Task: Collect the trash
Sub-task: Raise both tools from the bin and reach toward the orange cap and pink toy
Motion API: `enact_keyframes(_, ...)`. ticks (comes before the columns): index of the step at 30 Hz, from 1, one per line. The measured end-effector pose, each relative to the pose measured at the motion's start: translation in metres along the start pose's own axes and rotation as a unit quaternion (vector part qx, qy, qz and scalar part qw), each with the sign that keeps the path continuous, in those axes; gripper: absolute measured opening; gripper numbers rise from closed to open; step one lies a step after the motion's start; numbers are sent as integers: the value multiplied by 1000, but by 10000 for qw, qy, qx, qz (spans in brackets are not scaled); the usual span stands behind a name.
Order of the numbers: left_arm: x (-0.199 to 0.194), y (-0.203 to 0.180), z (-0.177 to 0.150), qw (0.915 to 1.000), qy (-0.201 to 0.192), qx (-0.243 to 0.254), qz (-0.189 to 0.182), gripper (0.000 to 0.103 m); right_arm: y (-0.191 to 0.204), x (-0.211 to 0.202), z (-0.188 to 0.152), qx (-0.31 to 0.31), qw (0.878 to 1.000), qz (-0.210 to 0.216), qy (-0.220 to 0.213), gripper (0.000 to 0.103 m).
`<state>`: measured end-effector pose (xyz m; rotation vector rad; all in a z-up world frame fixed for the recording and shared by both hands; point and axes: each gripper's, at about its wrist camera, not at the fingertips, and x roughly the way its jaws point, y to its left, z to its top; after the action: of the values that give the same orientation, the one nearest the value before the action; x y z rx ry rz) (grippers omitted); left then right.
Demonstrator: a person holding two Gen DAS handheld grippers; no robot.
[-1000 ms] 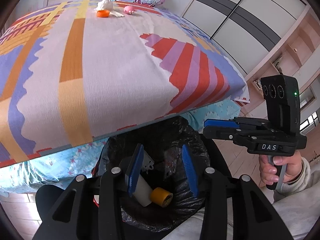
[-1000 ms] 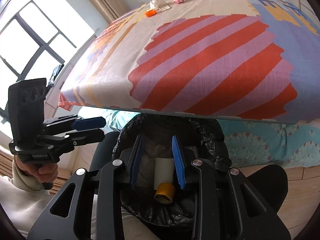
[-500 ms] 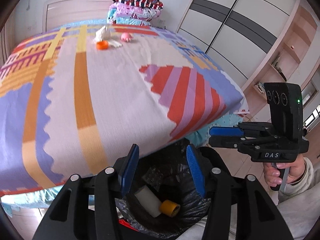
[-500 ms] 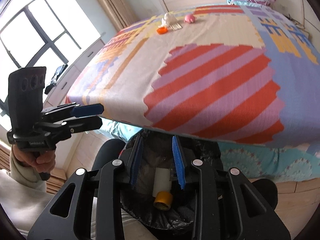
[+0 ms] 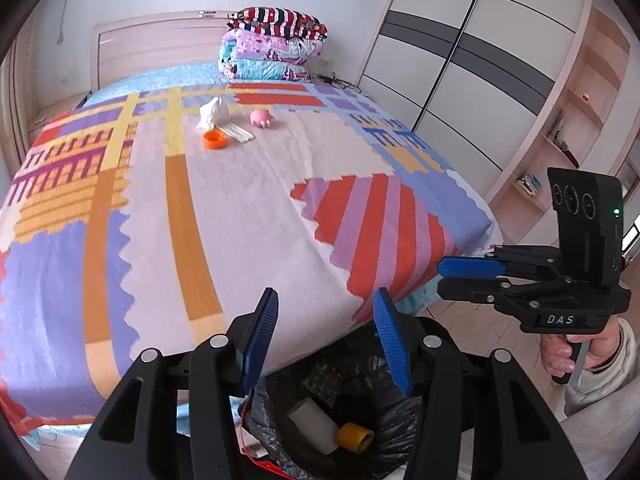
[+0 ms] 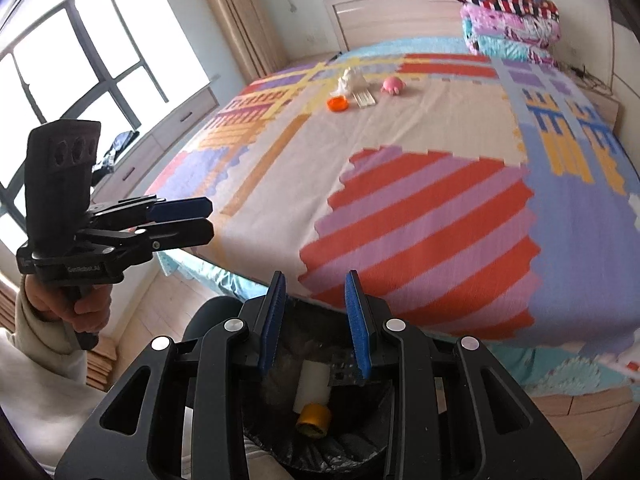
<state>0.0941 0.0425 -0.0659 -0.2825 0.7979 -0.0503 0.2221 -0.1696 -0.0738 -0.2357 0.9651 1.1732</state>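
Your left gripper [image 5: 326, 312] sits with its jaws partly apart and nothing between the blue pads; it has hold of nothing. Directly beneath its fingers is the black-lined bin [image 5: 384, 436], with a white roll [image 5: 314, 424] and a yellow tape roll [image 5: 354, 436] lying in it side by side, touching. That reads as trash already dropped, which is likely why both tools hang empty above the bin's mouth.

Far ahead of the left tool, past the long stretch of patterned blanket [image 5: 248, 216], lies the rest of the trash in a small cluster: a crumpled white tissue [image 5: 214, 114], an orange cap [image 5: 215, 139] just in front of it, a flat pale strip [image 5: 240, 134] beside the cap, and a pink toy-like lump [image 5: 262, 117] a little to the right (whether that one counts as trash you cannot tell from here). Behind them a stack of folded quilts [image 5: 276, 46] leans at the headboard.

To the right, your right gripper [image 6: 316, 312] hangs level with the left one, jaws narrower but still apart, also empty, the bin under it too. The wardrobe [image 5: 460, 68] and shelves stand well off to its right.

Nothing lies between you and the cluster; the only hindrance is the reach, since the pieces are near the far end of the bed and the bin is at the foot.
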Motion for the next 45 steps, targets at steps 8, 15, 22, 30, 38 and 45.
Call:
enact_keyframes(8, -5, 5, 20, 9998, -147, 60, 151, 48, 5, -2, 27, -211, 9996, -100, -138, 37)
enact_keyframes(15, 0, 21, 40, 9995, -199, 29, 255, 48, 1, 3, 56, -351, 9987, -247, -259, 47)
enact_keyframes(22, 12, 40, 67, 9988, -238, 14, 424, 48, -11, 20, 93, -426, 9973, -479, -359, 48)
enact_keyframes(30, 37, 65, 95, 9980, -260, -39, 568, 58, -27, 51, 131, -466, 9960, -670, -361, 56)
enact_keyframes(38, 67, 89, 120, 9975, -207, -69, 677, 58, -40, 85, 165, -472, 9951, -806, -324, 56)
enact_keyframes(45, 93, 104, 133, 9976, -96, -81, 678, 58, -58, 121, 186, -233, 9974, -679, -116, 56)
